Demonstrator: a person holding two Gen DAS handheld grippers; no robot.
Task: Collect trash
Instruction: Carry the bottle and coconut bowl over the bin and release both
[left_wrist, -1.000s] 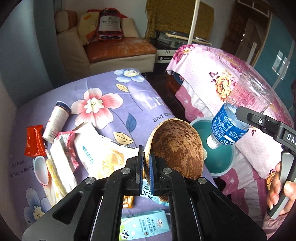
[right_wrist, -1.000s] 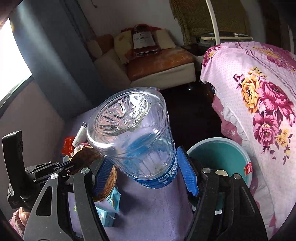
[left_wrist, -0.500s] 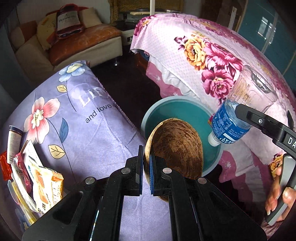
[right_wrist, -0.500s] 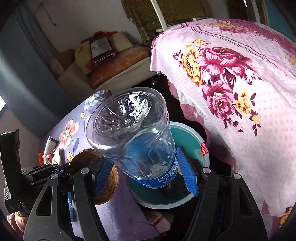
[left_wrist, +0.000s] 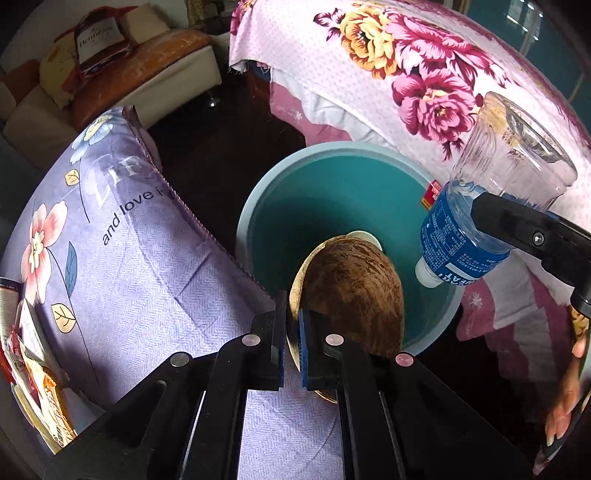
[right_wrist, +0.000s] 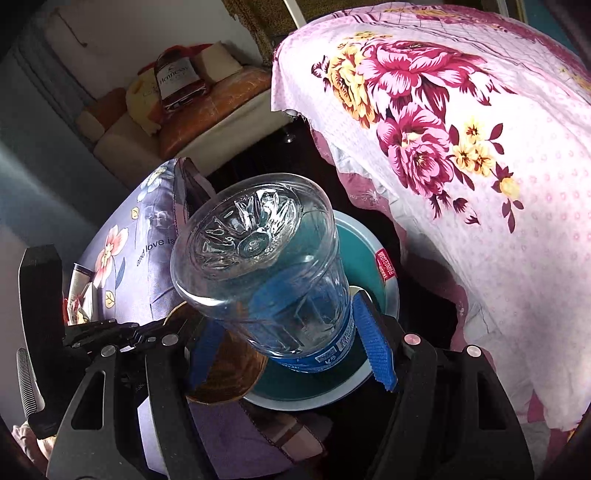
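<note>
— What do your claws hold now?

— My left claw (left_wrist: 291, 347) is closed narrow on the rim of a brown coconut shell (left_wrist: 354, 291). My right claw (right_wrist: 295, 350) grips a clear plastic bottle (right_wrist: 266, 269) at its blue label, with the pads on both sides. The bottle is upside down: its cap points down and its base is up.

— Where are they, compared with the bin?

— The shell hangs over the near rim of the teal bin (left_wrist: 258, 206), partly above the opening. The bottle hangs over the right side of the bin, with its cap just inside the line of the rim.

— What is in the bin?

— I see one pale round thing (left_wrist: 364, 236) deep inside, behind the shell. I cannot tell what it is. The rest of the inside looks bare teal.

— And around the bin?

— To its left is the purple flowered cloth (left_wrist: 129, 258), with some wrappers (left_wrist: 33, 369) at its far left edge. Behind the bin and to its right lies a pink flowered cover (left_wrist: 424, 66).
</note>
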